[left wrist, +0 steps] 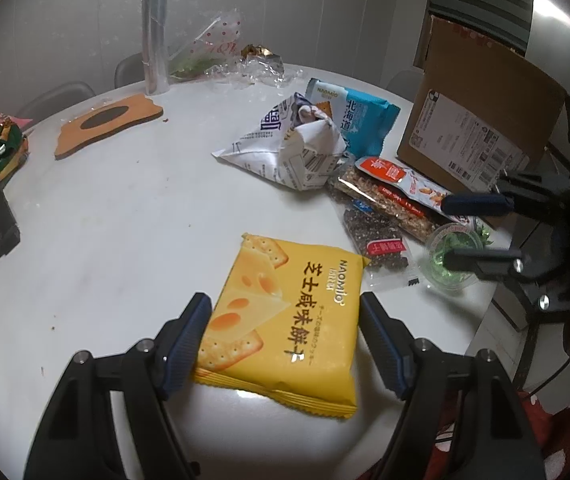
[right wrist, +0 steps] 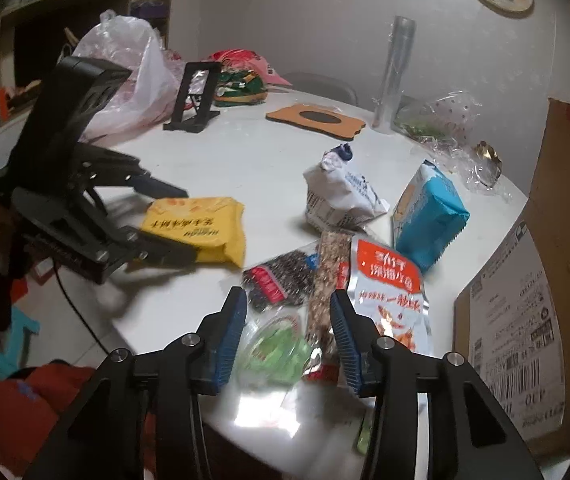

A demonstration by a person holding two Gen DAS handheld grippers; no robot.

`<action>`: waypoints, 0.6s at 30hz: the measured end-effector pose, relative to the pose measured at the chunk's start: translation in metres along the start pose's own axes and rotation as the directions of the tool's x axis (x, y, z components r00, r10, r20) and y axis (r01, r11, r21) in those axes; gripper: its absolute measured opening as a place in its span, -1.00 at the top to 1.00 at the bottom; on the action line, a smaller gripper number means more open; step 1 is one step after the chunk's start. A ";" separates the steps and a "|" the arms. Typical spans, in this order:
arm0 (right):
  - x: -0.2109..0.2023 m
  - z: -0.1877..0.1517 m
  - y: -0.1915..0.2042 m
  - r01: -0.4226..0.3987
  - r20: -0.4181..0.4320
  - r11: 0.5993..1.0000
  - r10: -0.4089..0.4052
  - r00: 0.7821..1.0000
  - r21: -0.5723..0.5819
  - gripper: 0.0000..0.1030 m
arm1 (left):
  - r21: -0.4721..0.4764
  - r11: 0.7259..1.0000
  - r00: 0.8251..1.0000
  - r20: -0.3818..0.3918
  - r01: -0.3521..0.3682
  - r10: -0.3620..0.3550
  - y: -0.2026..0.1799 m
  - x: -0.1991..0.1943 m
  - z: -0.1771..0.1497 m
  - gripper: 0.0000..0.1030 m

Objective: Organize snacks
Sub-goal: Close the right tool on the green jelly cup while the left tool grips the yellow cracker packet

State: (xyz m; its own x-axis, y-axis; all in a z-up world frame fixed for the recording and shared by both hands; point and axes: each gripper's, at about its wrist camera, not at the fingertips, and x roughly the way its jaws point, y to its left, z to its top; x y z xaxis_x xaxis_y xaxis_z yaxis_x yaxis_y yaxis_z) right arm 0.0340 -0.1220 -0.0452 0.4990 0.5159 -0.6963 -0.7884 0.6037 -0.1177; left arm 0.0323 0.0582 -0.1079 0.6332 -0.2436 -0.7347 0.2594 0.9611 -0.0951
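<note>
A yellow cheese cracker pack (left wrist: 285,324) lies flat on the white table (left wrist: 117,216), between the open fingers of my left gripper (left wrist: 285,312); it also shows in the right wrist view (right wrist: 197,224). My right gripper (right wrist: 289,312) is open over a green jelly cup (right wrist: 277,352), a seed bar (right wrist: 325,280) and a dark sesame bar (right wrist: 281,276). A red and white nut packet (right wrist: 389,288), a blue cracker pack (right wrist: 429,216) and a crumpled white bag (right wrist: 337,196) lie beyond. The right gripper also shows in the left wrist view (left wrist: 465,232).
A cardboard box (left wrist: 481,120) stands at the table's right edge. A cork mat (left wrist: 109,124), a foil roll (left wrist: 155,28), clear wrappers (left wrist: 221,52), a black stand (right wrist: 193,96), candy bags (right wrist: 241,80) and a plastic bag (right wrist: 125,64) sit farther back.
</note>
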 end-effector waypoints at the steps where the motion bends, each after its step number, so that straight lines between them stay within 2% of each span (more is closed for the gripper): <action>1: -0.001 -0.002 0.001 0.000 -0.008 1.000 0.000 1.000 0.001 0.24 | 0.000 1.000 1.000 0.002 0.001 -0.001 0.000 0.000 0.000 -0.41; 8: -0.001 -0.019 0.005 -0.011 -0.026 1.000 0.011 1.000 0.007 0.24 | 0.006 1.000 1.000 0.001 0.007 -0.007 -0.002 -0.002 -0.001 -0.41; 18: 0.005 -0.022 0.014 0.002 -0.040 0.998 -0.004 0.999 -0.061 0.24 | 0.006 1.000 1.000 0.003 0.007 -0.007 -0.003 -0.004 -0.002 -0.40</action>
State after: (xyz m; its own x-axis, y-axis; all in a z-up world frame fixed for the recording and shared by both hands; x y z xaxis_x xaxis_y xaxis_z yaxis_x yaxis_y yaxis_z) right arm 0.0172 -0.1242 -0.0663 0.4873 0.4887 -0.7237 -0.8082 0.5663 -0.1618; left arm 0.0277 0.0566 -0.1058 0.6339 -0.2503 -0.7318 0.2682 0.9586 -0.0956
